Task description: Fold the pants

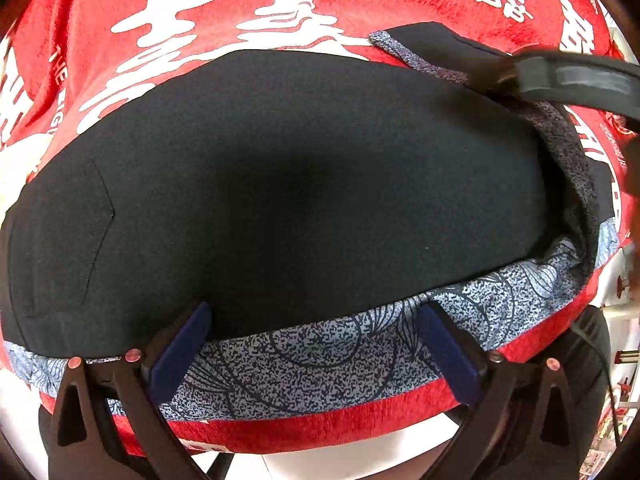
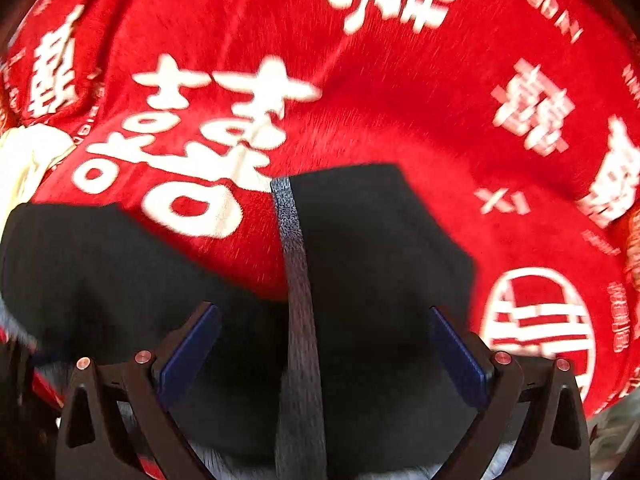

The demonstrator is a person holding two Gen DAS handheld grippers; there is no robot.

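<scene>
Black pants (image 1: pixel 304 184) lie flat on a red blanket (image 1: pixel 248 4) printed with white characters. In the left wrist view their near edge runs left to right, parallel to the blanket's blue-grey patterned border (image 1: pixel 320 360) and just inside it. Red blanket lies open beyond the far edge of the pants. The long axis of the visible part runs left to right; a stitched pocket outline (image 1: pixel 80 240) sits at the left end. At the right end the fabric is turned back, exposing a grey fleecy lining strip (image 1: pixel 568 152) that curves from far to near.

Left hand-held gripper (image 1: pixel 316 344): released, jaws spread wide, nothing between them, poised over the near edge of the pants and the border.

A dark blurred object (image 1: pixel 576 80), probably the other tool, crosses the far right corner of the pants; contact cannot be judged.

Right wrist view, blurred: right hand-held gripper (image 2: pixel 326 344) released, jaws wide, above the pants (image 2: pixel 380 240). The grey lining strip (image 2: pixel 298 300) runs near to far between the jaws. Red blanket (image 2: pixel 400 100) lies open far and right. A pale cloth (image 2: pixel 28 160) shows at the left edge.
</scene>
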